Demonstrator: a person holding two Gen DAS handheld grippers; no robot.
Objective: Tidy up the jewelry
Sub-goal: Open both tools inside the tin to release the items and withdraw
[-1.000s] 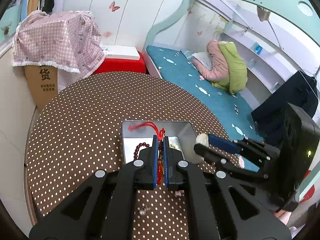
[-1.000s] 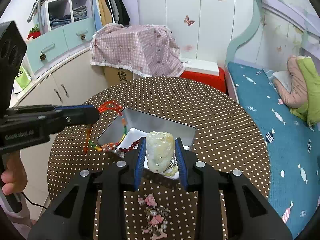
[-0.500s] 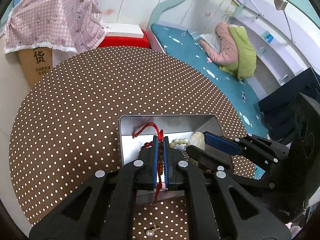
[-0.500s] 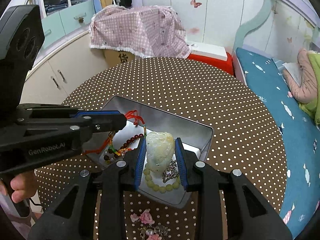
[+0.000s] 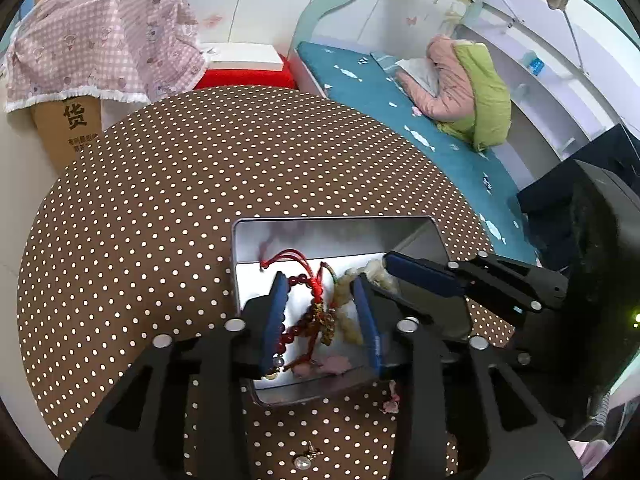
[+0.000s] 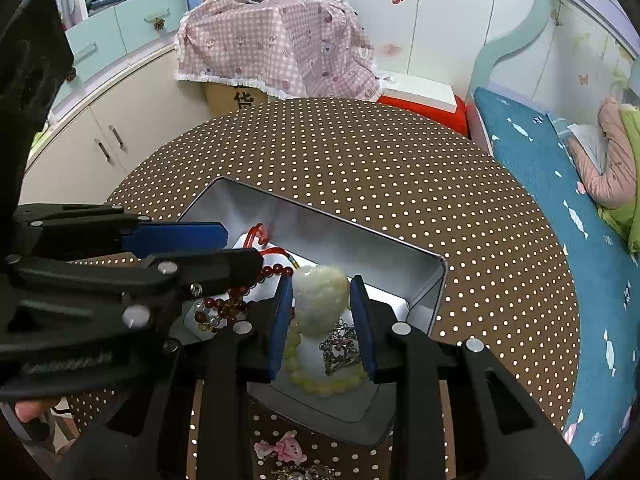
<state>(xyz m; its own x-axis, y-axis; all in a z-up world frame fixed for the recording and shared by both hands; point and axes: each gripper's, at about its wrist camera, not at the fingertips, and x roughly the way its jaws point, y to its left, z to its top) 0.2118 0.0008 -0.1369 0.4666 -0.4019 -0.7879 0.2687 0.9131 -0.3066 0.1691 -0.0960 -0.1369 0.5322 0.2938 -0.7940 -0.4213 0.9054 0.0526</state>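
Over the shiny rectangular metal tin on the brown polka-dot round table, the left gripper has its blue pads spread apart, the red-corded dark bead bracelet lying loose in the tin between them. The right gripper is clamped on the pale green carved jade pendant (its bead string trails into the tin). A pink flower hair clip lies on the table just outside the tin.

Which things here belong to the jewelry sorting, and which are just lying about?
Job: metal tin; jade pendant in right gripper; red cord bracelet under open left gripper; pink flower piece.
Lying about: checked cloth; cardboard box; bed.
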